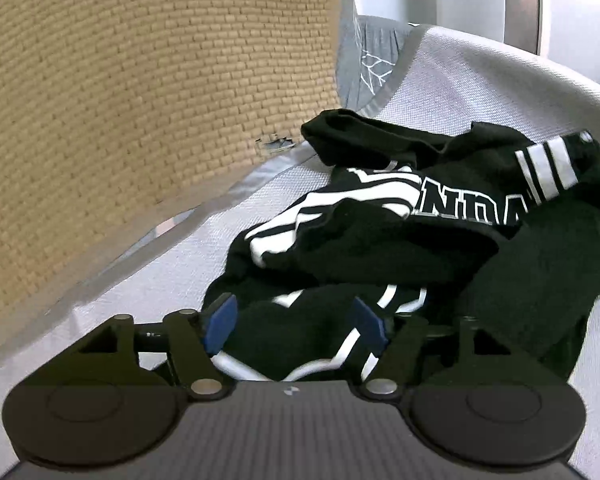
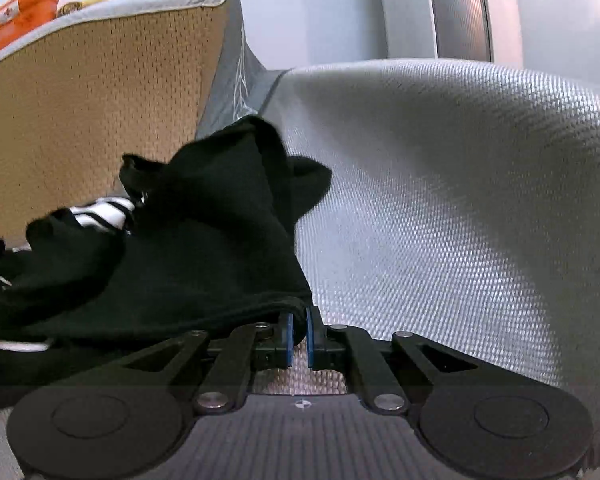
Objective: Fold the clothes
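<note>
A black garment [image 1: 400, 240] with white stripes and white lettering lies crumpled on a pale grey woven surface [image 1: 460, 80]. My left gripper [image 1: 296, 328] is open, its blue pads [image 1: 222, 322] spread over the near edge of the garment, holding nothing. In the right wrist view the same black garment [image 2: 180, 248] is bunched at the left. My right gripper [image 2: 299, 334] is shut on a black edge of the garment, the blue pads [image 2: 312, 332] pinching the fabric low against the woven surface [image 2: 440, 200].
A tan woven upright panel [image 1: 140, 100] stands along the left. An orange case [image 2: 20, 16] sits on top of it. A grey patterned cushion [image 1: 372, 60] lies behind the garment. A silver rounded frame [image 2: 456, 4] rises at the back.
</note>
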`<state>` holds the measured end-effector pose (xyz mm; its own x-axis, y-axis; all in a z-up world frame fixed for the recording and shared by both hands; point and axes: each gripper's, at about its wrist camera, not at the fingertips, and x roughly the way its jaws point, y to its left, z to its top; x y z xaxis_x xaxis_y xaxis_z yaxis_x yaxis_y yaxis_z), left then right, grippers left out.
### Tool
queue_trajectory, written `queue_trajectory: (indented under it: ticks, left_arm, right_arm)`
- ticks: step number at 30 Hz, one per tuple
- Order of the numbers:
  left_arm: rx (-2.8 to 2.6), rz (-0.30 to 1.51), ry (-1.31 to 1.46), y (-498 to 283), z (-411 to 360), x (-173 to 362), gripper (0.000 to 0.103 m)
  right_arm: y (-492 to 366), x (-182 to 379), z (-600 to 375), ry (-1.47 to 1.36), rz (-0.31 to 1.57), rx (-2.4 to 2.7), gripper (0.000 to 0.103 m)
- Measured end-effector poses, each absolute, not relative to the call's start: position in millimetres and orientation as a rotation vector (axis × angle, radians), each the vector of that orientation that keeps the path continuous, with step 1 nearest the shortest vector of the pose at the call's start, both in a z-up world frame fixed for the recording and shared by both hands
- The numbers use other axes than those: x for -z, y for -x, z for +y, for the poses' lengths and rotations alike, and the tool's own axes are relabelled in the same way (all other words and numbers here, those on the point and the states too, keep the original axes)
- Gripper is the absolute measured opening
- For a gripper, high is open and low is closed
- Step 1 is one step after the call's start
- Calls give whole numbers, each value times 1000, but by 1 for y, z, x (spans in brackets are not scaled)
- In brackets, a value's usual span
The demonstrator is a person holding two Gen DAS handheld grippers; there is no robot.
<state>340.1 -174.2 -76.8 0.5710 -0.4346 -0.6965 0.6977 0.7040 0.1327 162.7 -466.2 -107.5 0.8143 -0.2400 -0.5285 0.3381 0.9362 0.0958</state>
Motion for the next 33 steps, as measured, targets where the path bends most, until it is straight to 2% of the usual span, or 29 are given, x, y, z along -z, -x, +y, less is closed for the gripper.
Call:
queue_trajectory:
  ticks: [11, 19, 24, 26, 27, 28, 29, 33]
  left_arm:
    - [715, 628, -464, -361, -215, 91, 72]
    - [912, 474, -825, -316, -254, 104, 73]
    - [949, 426, -857, -307, -271, 105, 72]
    - [964, 434, -868, -306, -279, 108, 66]
    - [970, 451, -877, -307, -282, 110, 43]
    - [974, 476, -889, -307, -285, 112, 30]
    - [979, 501, -900, -308, -288, 114, 23]
    - [976, 519, -863, -312, -281, 112, 10]
  right_arm:
    - [-159, 117, -463, -155, 559, 290, 8]
    - [-161, 117, -466, -185, 552, 291, 9]
    - [-163, 117, -468, -195, 553, 286, 9]
    - [-163, 116, -468, -197, 552, 285, 9]
    - [-163, 116, -468, -199, 552, 284, 10]
    - [-163, 116, -469, -200, 551, 284, 10]
    - [-163, 116, -469, -202, 550, 284, 10]
    - [-163, 116, -470, -204, 550, 281, 10]
